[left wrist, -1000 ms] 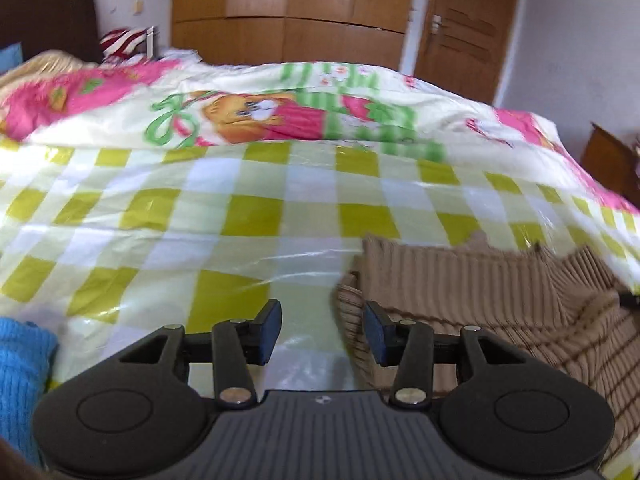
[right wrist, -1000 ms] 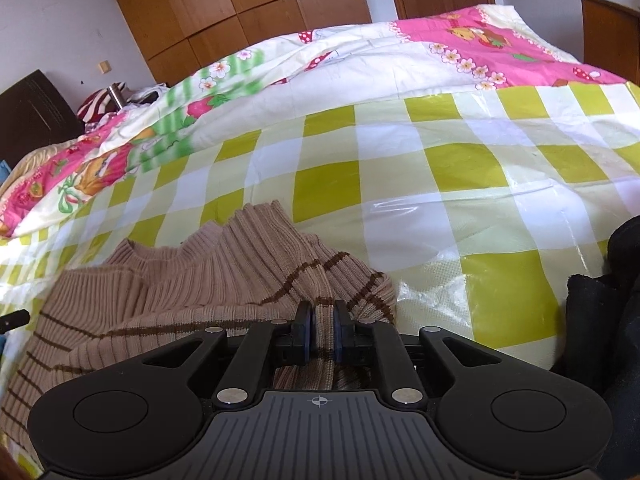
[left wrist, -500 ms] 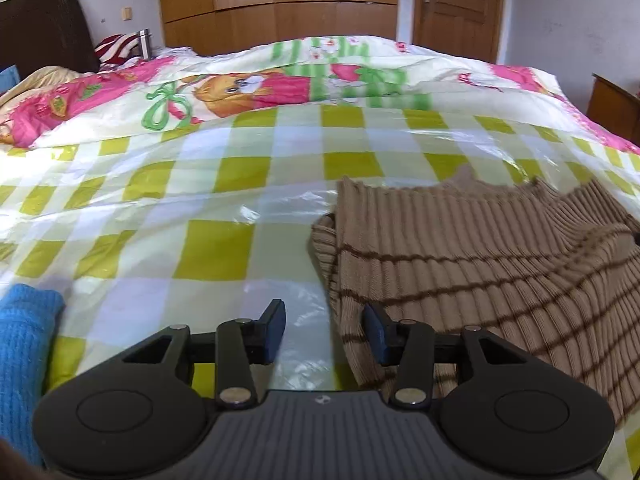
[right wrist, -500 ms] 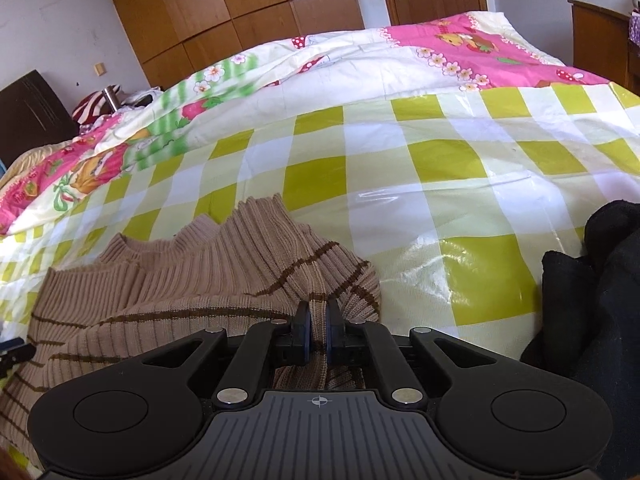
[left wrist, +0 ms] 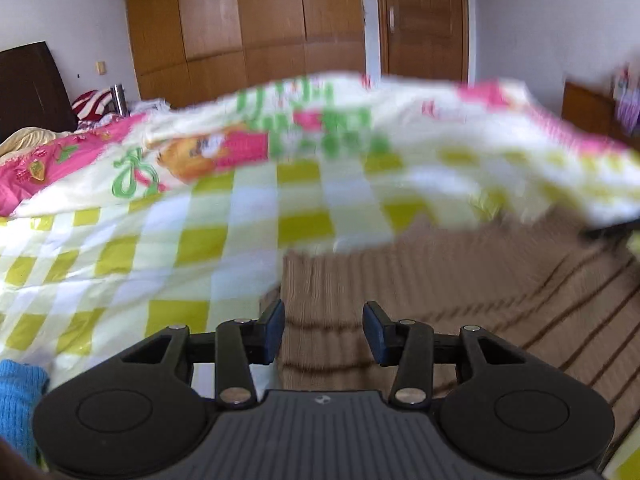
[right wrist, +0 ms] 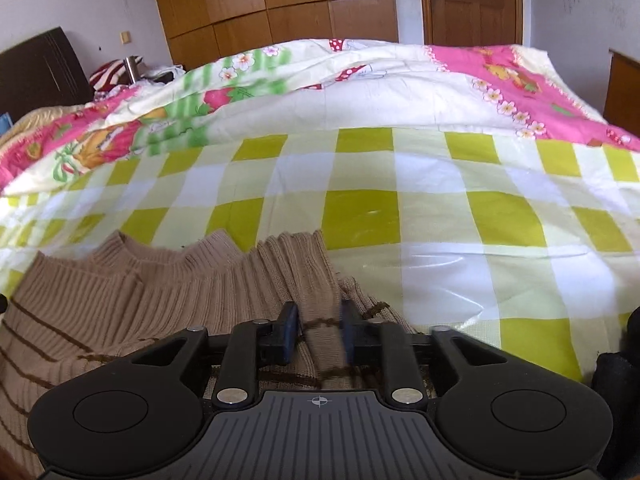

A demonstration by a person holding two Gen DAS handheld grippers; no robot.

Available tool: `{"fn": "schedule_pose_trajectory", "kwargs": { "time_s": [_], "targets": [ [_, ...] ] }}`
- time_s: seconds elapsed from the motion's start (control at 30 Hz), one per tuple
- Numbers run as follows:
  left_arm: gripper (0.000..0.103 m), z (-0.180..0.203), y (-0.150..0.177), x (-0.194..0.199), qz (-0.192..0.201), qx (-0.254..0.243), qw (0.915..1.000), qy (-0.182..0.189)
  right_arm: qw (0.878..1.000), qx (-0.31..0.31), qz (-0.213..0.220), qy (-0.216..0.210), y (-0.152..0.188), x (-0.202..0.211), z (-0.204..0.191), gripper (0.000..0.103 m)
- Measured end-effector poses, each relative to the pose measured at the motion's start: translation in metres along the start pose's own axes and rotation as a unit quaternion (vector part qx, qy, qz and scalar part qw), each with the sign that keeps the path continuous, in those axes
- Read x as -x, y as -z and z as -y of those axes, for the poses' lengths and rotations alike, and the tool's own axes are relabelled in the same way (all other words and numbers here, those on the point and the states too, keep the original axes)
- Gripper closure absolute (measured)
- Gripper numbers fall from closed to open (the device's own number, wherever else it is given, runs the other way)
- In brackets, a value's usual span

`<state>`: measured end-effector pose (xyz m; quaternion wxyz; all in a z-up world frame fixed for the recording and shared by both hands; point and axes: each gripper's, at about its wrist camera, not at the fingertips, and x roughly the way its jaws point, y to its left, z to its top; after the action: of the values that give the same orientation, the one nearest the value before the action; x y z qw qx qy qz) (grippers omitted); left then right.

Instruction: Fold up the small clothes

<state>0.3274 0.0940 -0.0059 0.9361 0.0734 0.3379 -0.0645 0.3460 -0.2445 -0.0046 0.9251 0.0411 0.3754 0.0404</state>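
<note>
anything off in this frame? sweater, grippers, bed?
Nothing damaged or spilled. The tan striped sweater lies bunched and uneven on the checked cover, its hem wavy, as expected mid-fold. The left wrist view is motion-blurred. The right gripper has sweater fabric between its fingers; the left gripper is open.
</note>
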Motion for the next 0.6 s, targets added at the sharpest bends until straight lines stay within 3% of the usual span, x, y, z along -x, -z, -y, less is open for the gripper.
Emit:
{"fn": "schedule_pose_trajectory", "kwargs": {
  "time_s": [0.07, 0.13, 0.33, 0.37, 0.43, 0.5, 0.6],
  "targets": [
    [0.042, -0.009, 0.010, -0.018, -0.030, 0.013, 0.9993, -0.021, 1.000, -0.018, 0.004, 0.019, 0.000, 0.002, 0.007, 0.098],
    [0.039, -0.023, 0.019, -0.018, -0.022, 0.051, 0.9985, -0.004, 0.998, -0.040, 0.001, 0.042, 0.000, 0.001, 0.021, 0.098],
    [0.039, -0.031, 0.027, 0.001, -0.012, 0.068, 0.9967, -0.043, 0.998, -0.049, 0.002, 0.048, 0.006, 0.007, 0.026, 0.098],
    [0.039, -0.033, 0.027, 0.005, -0.012, 0.072, 0.9960, -0.051, 0.997, -0.049, 0.006, 0.051, 0.006, 0.010, 0.025, 0.090],
    [0.039, -0.033, 0.026, 0.017, 0.004, 0.073, 0.9948, -0.070, 0.997, -0.038, 0.023, 0.065, 0.008, 0.021, 0.020, 0.083],
    [0.040, -0.029, 0.024, 0.034, 0.031, 0.066, 0.9945, -0.075, 0.995, -0.022, 0.055, 0.079, 0.012, 0.040, 0.012, 0.083],
    [0.040, -0.014, 0.027, 0.060, 0.060, 0.057, 0.9957, -0.042, 0.994, -0.001, 0.091, 0.055, 0.027, 0.074, -0.005, 0.083]
  ]
}}
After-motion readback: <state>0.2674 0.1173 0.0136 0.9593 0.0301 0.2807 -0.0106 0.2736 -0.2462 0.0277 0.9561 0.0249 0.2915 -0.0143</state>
